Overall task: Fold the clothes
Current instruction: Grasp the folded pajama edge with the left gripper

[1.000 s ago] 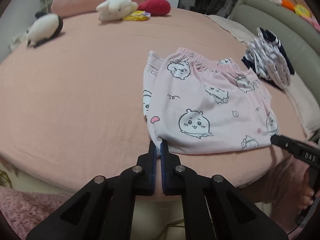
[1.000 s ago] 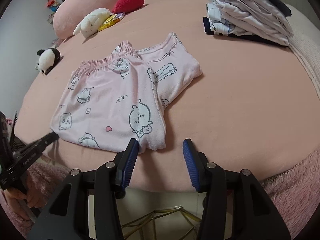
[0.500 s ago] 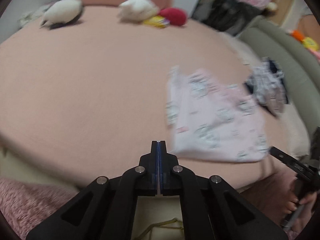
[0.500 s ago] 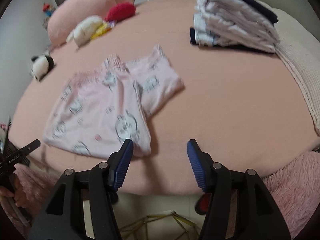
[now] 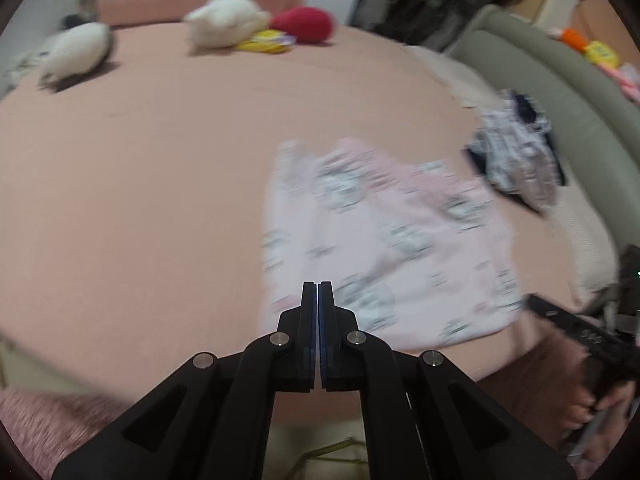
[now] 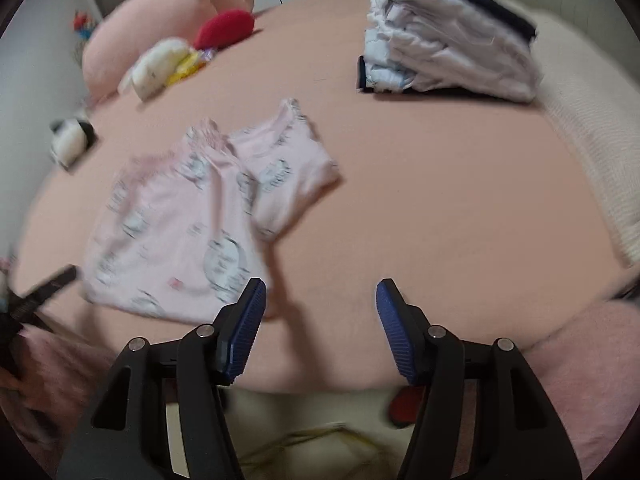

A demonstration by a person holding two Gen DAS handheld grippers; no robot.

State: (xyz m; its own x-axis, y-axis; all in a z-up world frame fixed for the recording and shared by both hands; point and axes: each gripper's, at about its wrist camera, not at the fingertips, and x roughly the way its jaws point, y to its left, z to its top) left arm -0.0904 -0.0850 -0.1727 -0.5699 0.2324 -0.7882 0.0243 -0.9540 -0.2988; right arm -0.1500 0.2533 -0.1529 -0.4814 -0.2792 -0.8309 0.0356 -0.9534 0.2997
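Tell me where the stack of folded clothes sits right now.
In the right wrist view, the stack of folded clothes sits upper right on the pink bed, beyond the pink pajamas.

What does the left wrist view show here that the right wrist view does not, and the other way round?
Only the left wrist view shows the shut left gripper and a grey-green padded headboard. Only the right wrist view shows the open right gripper with nothing between its pads, and the stack of folded clothes seen clearly layered. Both show the folded pink pyjamas on the pink bed, the red plush and the white plush.
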